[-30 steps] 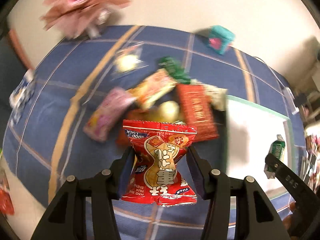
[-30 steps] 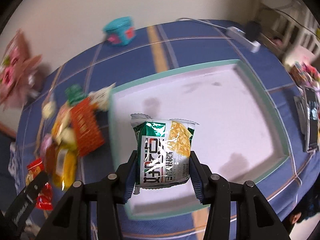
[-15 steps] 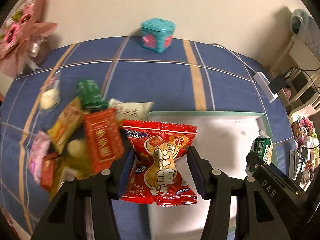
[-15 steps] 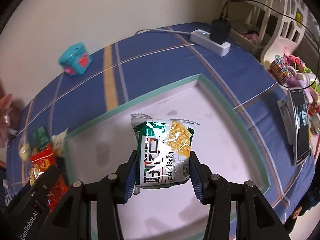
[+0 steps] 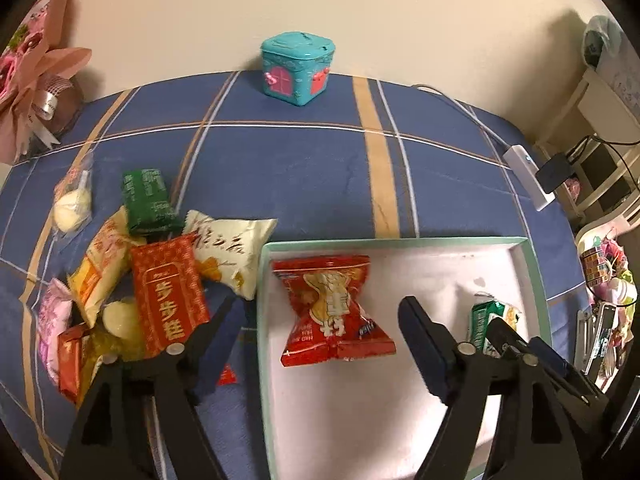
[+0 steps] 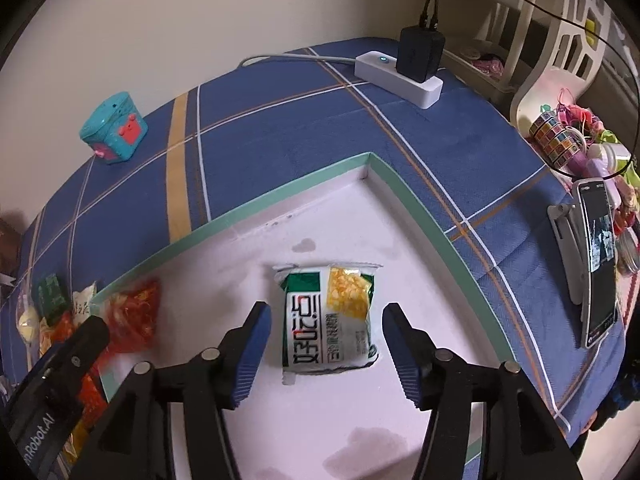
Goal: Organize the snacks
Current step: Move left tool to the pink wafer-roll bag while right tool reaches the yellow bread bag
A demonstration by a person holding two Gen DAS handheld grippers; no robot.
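Opening both just now, my left gripper (image 5: 316,320) frees the red packet (image 5: 334,312) and my right gripper (image 6: 326,328) the green packet (image 6: 330,316), both lying in the tray (image 6: 412,208).

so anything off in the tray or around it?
Nothing damaged or spilled. The white tray has a few dark stains on its floor. The red packet and green packet lie loose inside; the remaining snack pile is still jumbled beside it.

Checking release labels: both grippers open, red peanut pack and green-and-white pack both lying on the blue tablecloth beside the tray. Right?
Not quite. Both packs lie inside the tray, not on the tablecloth. The left wrist view shows the red peanut pack on its white floor, clear of the open left gripper; the right wrist view shows the green-and-white pack there, free of the open right gripper.
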